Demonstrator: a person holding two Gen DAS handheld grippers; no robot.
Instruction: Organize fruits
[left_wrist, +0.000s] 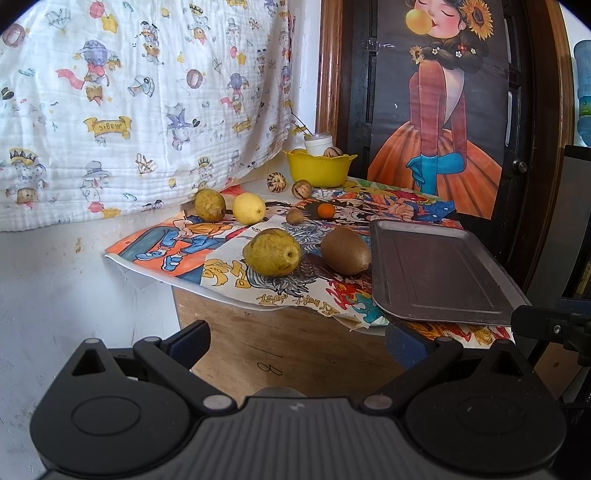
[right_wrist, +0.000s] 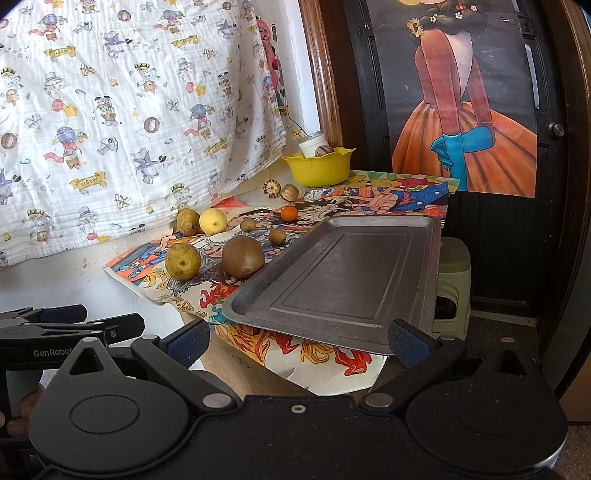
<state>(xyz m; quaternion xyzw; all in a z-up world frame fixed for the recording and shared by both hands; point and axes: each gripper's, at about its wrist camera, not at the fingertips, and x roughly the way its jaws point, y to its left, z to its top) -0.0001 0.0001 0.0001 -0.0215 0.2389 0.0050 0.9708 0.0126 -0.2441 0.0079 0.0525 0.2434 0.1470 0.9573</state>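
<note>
Both grippers, left (left_wrist: 297, 341) & right (right_wrist: 299, 341), hang short of the tabletop w/ jaws wide open, empty. Round green-yellow pear (left_wrist: 272, 252) & fuzzy brown kiwi (left_wrist: 345, 250) sit beside the flat grey metal tray (right_wrist: 347, 273). Risk: tray overhangs the edge, so a nudge could tip it; round fruit may roll.

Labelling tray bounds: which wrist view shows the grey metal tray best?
Right wrist: the grey metal tray is whole, all four rims visible except where one blue finger pad covers the near edge. Left wrist shows it more obliquely, near corner hidden by the right gripper.
</note>
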